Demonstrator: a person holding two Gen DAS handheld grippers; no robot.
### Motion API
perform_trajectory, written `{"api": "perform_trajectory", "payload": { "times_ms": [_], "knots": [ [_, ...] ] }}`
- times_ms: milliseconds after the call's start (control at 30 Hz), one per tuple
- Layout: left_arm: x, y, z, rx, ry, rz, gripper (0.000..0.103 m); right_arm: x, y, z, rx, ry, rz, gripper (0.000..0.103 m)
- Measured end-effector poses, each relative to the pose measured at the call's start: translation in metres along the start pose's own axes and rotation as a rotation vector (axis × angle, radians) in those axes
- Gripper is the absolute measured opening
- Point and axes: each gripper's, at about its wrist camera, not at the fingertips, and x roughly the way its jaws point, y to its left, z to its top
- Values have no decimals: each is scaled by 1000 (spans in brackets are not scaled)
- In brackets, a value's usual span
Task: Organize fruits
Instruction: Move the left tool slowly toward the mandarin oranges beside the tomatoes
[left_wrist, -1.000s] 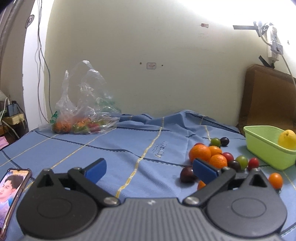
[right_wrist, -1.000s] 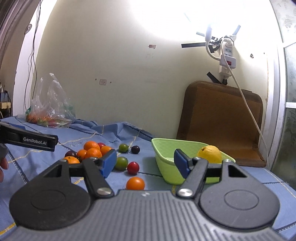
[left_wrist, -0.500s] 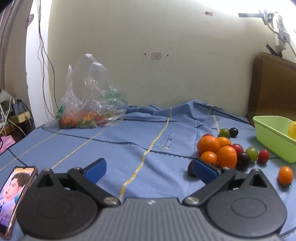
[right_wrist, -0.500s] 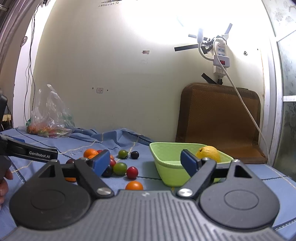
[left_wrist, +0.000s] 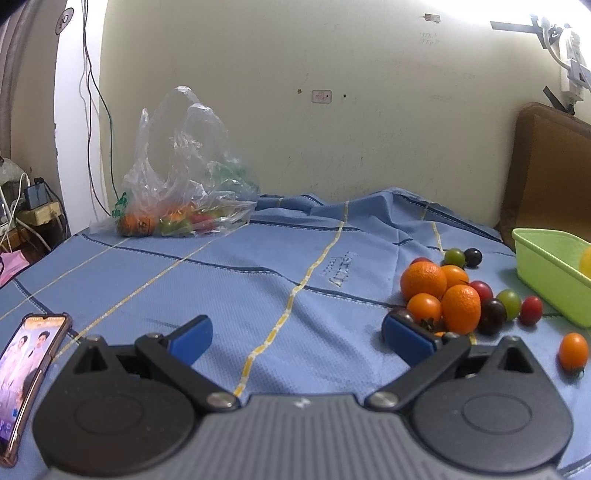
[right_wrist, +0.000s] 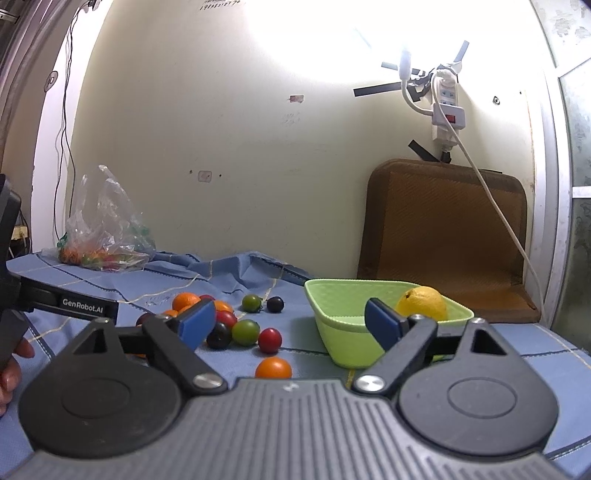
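Now the blue striped cloth (left_wrist: 229, 280) fills more of the left wrist view than it did a second ago, and the green basket (right_wrist: 343, 332) has slid toward that view's right edge, so the left gripper (left_wrist: 295, 334) has swung away from it. That likely means the left side is lining up on the loose fruit pile (left_wrist: 443, 295), which lies just left of the basket. Inside the basket sits one lemon (right_wrist: 423, 302). A lone orange tomato (right_wrist: 273, 367) lies in front of the basket, nearest the right gripper (right_wrist: 291, 319), which has risen slightly. Both tongs are spread wide and carry nothing. Left of the basket, well apart, a plastic bag (left_wrist: 181, 184) holds more fruit.
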Motion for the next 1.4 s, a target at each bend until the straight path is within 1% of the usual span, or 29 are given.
{"api": "perform_trajectory", "payload": {
  "times_ms": [100, 300, 600, 800, 967, 1267, 1400],
  "knots": [
    [0, 0, 0, -4, 0, 13, 103, 1, 0, 0, -6, 7, 4, 93],
    [-1, 1, 0, -9, -1, 15, 103, 3, -1, 0, -3, 16, 7, 96],
    [-2, 3, -1, -20, -1, -5, 103, 7, -1, 0, 8, 47, 0, 98],
    [-4, 6, -1, -43, -18, -45, 103, 6, -1, 0, 10, 49, 8, 98],
    [-7, 10, -2, -68, -31, -86, 103, 7, 0, 0, -3, 57, 34, 98],
    [-9, 12, -4, -89, -35, -128, 103, 4, 0, 0, -8, 38, 35, 98],
    [-9, 12, -4, -89, -32, -150, 103, 3, 2, 0, -12, 28, 12, 98]
  ]
}}
